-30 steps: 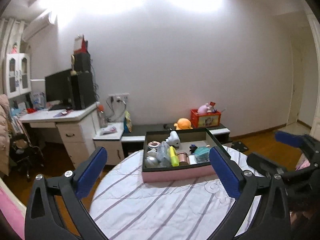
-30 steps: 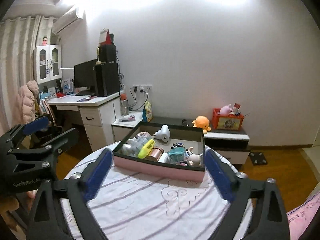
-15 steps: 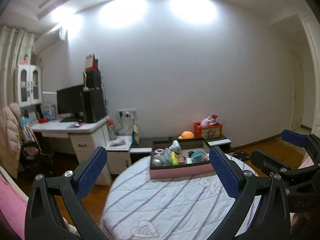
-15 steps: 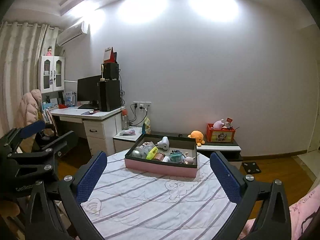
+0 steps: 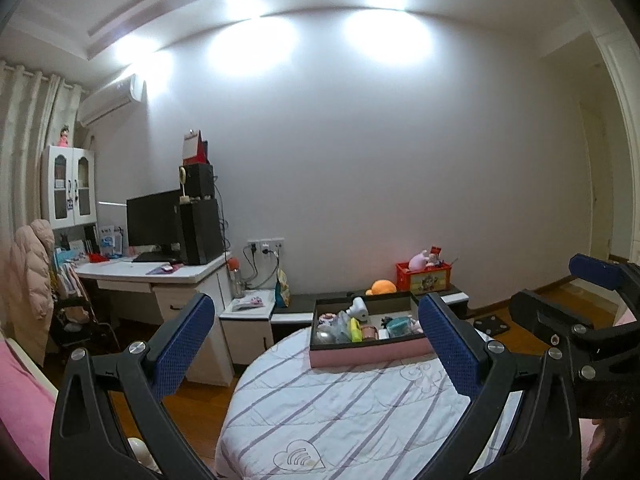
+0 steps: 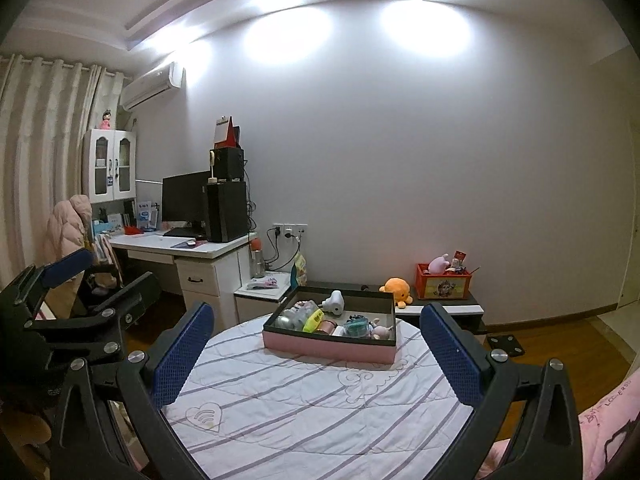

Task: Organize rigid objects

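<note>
Left wrist view: the left gripper [image 5: 316, 344] hangs empty with jaws wide apart, the pink box [image 5: 370, 338] of small objects ahead on the tabletop [image 5: 340, 408]. Right wrist view: the right gripper [image 6: 318, 354], jaws also spread and empty, faces that box [image 6: 330, 330], well apart.

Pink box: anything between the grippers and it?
Nothing visible. Only bare striped tablecloth lies between the open right gripper and the pink box; same for the open left gripper.
</note>
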A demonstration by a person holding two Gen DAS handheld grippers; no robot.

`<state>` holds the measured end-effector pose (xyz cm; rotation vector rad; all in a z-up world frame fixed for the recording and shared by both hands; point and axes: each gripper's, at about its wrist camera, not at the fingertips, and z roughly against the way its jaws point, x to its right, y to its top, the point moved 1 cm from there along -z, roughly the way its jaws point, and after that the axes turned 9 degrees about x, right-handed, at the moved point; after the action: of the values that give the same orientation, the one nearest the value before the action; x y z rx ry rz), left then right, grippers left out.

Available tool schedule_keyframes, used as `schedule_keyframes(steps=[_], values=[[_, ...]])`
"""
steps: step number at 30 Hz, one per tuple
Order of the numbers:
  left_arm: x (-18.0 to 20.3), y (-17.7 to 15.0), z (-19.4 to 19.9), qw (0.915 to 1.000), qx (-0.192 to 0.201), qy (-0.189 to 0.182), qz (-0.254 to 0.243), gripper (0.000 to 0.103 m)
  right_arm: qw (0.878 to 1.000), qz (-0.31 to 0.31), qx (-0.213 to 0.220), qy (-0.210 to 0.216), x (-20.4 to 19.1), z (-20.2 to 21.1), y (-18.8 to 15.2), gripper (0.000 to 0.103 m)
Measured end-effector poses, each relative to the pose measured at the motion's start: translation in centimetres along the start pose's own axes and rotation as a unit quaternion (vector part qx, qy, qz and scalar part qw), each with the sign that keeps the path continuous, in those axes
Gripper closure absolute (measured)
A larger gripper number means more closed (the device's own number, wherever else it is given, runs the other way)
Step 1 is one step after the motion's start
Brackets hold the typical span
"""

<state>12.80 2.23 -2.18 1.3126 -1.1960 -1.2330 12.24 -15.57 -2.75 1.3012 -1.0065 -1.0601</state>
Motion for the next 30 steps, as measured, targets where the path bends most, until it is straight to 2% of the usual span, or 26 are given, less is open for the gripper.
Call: schedule_keyframes(steps=[18,30], values=[[-0.2,1.0,1.8,0.9994,0.032,-0.005,0.014,0.000,0.999,0.016,0.036,-0.016,-0.4,2.1,0.9,0.000],[-0.1,1.3,2.0,0.9993,0.034,-0.002,0.012,0.000,0.999,0.019,0.040,-0.017,-0.4,2.4,1.0,0.000]])
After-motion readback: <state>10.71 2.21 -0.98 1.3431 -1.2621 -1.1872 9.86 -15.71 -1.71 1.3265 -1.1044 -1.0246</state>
